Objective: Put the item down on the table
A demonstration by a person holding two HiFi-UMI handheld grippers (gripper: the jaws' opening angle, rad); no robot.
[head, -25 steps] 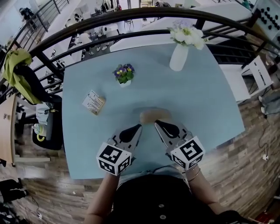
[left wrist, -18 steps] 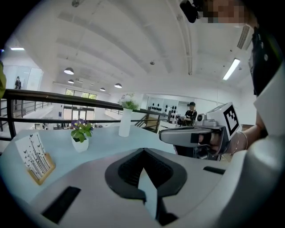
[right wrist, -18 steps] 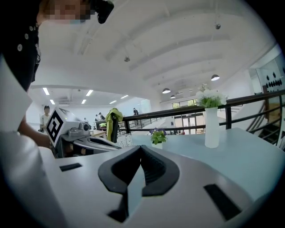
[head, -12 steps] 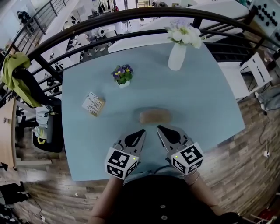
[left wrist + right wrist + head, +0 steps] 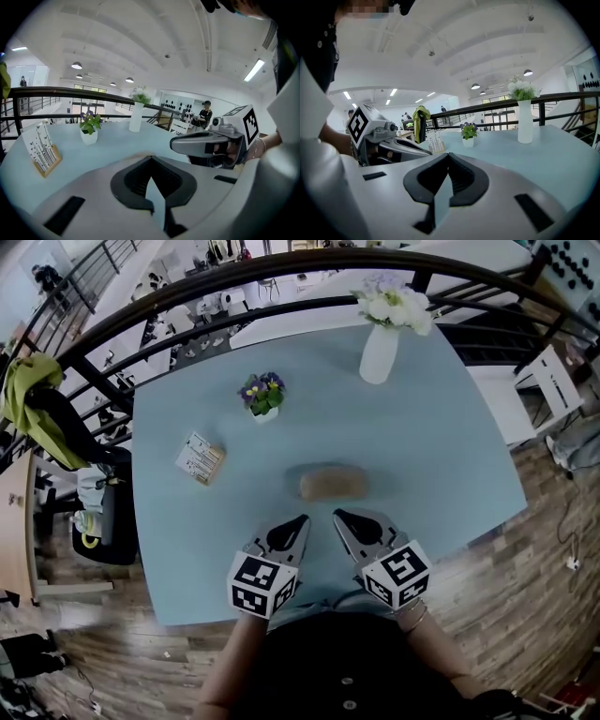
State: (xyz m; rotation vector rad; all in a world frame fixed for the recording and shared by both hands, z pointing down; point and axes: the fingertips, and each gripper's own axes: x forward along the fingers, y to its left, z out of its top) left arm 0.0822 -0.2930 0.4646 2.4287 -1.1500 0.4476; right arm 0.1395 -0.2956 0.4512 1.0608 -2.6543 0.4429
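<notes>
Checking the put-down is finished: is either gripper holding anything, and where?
Nothing is held. The left gripper and right gripper are shut and empty; the brown item lies on the table, apart from both.

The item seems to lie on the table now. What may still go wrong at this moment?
1. The brown item lies free on the table, just ahead of the shut, empty left gripper and right gripper; a forward move might push it.
2. The tall white vase stands near the table's far edge, so a jolt to the table might tip it.
</notes>
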